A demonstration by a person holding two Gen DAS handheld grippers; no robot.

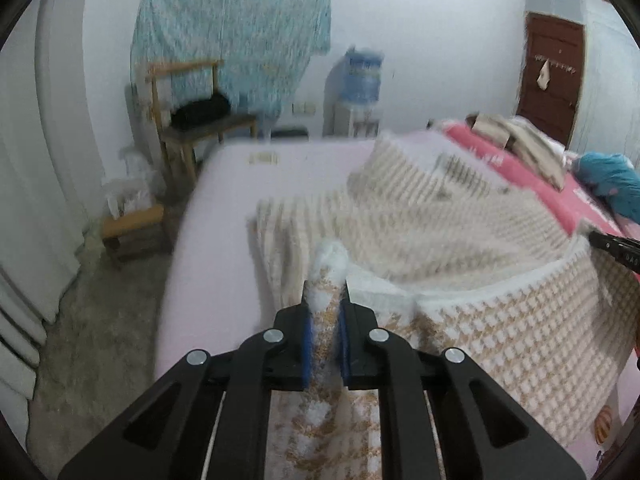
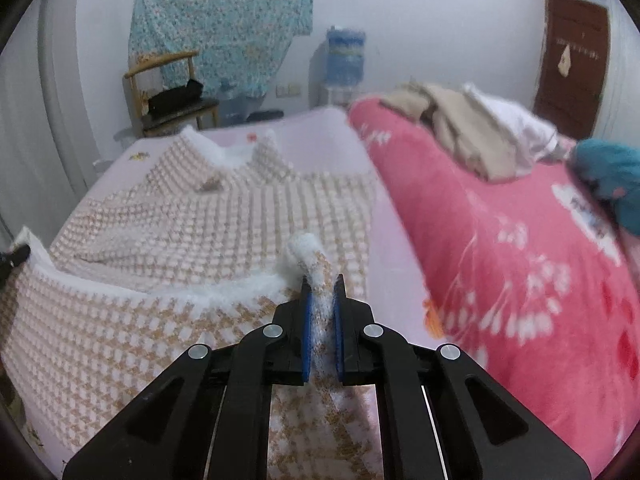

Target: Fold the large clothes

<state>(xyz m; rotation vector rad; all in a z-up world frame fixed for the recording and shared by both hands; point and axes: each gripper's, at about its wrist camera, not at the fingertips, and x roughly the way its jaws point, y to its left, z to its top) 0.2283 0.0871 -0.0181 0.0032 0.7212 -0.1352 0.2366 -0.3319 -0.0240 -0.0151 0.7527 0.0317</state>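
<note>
A large fleecy garment [image 1: 452,224] [image 2: 192,220] with a tan-and-white houndstooth pattern and a white fuzzy lining lies spread on the pale pink bed [image 1: 224,200] [image 2: 324,140]. My left gripper [image 1: 325,300] is shut on its near hem at the left corner, fabric bunched between the blue pads. My right gripper [image 2: 322,284] is shut on the hem at the right corner, and its black tip [image 1: 612,244] shows at the far right of the left wrist view. The hem between both grippers is lifted off the bed. The collar end lies far from me.
A pink flowered blanket [image 2: 520,248] with beige clothes [image 2: 460,128] and a teal item [image 2: 612,176] fills the bed's right side. Beyond the bed stand a wooden chair [image 1: 188,120], a water dispenser [image 1: 360,88], a hanging teal cloth [image 2: 224,20] and a brown door [image 2: 572,56].
</note>
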